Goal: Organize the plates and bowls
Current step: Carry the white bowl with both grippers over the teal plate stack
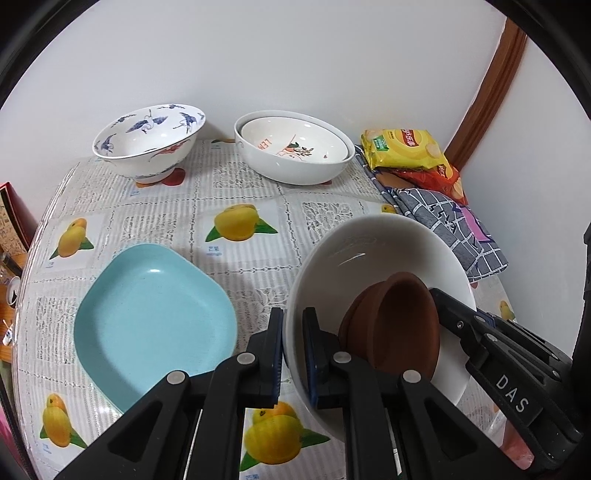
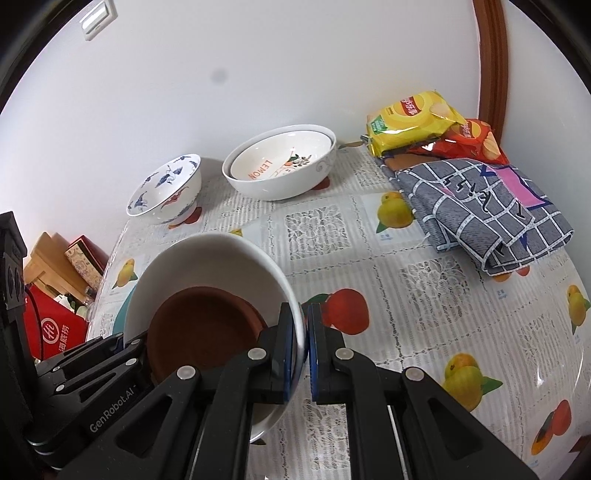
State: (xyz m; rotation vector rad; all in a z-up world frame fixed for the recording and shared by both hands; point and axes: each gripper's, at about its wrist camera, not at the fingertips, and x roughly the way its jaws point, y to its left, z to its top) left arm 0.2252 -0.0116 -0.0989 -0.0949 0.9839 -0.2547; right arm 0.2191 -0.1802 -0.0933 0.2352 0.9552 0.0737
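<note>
A plain white wall (image 2: 258, 66) backs the round table (image 2: 424, 258), which wears a lace-and-fruit-print cloth. At one o'clock a brown wooden door frame (image 2: 489, 55) rises beside the wall. A white wall switch (image 2: 96, 18) sits at eleven o'clock. At nine o'clock, below the table edge, stand what look like wooden crates (image 2: 44, 262). The light is even and soft.

Even soft indoor light, sharp focus, fisheye bending, dark vignetted corners

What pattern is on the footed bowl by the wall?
Blue cranes on white, with some red outside, on the footed bowl; clearest in the left wrist view.
</note>
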